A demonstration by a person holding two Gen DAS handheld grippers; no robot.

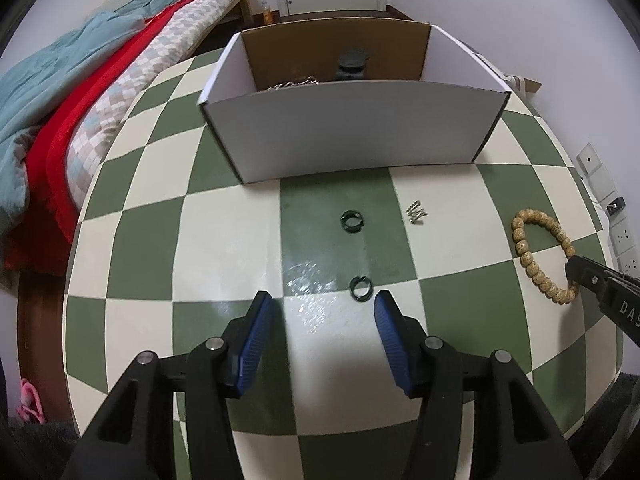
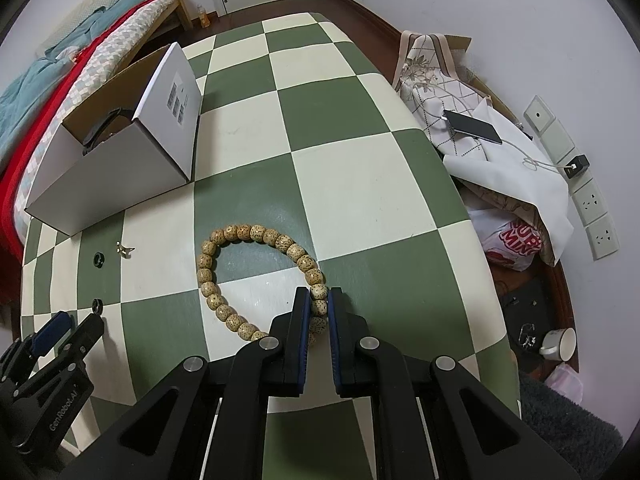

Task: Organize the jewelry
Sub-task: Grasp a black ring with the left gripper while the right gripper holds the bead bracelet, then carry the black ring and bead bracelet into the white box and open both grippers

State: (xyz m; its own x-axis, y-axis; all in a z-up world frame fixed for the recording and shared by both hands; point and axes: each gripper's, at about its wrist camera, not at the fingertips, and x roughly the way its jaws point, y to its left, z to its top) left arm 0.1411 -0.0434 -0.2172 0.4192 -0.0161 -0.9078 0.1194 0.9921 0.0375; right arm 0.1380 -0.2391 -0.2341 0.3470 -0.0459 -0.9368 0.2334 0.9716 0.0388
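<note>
A wooden bead bracelet [image 2: 240, 268] lies on the green and cream checked table [image 2: 340, 200]. My right gripper [image 2: 319, 300] is shut on the bracelet's near beads; it also shows in the left wrist view [image 1: 572, 268] on the bracelet [image 1: 528, 248]. My left gripper [image 1: 322, 304] is open and empty, just short of a dark green ring [image 1: 361, 286]. A second dark ring [image 1: 352, 221] and a small silver piece [image 1: 417, 212] lie farther on. A white cardboard box [image 1: 352, 128] stands behind them, with a chain and a dark object inside.
A bed with red and teal bedding [image 1: 60, 112] lies left of the table. Right of the table are cloths, a phone [image 2: 472, 126], a bag, wall sockets [image 2: 592, 200] and a cup [image 2: 560, 344] on the floor.
</note>
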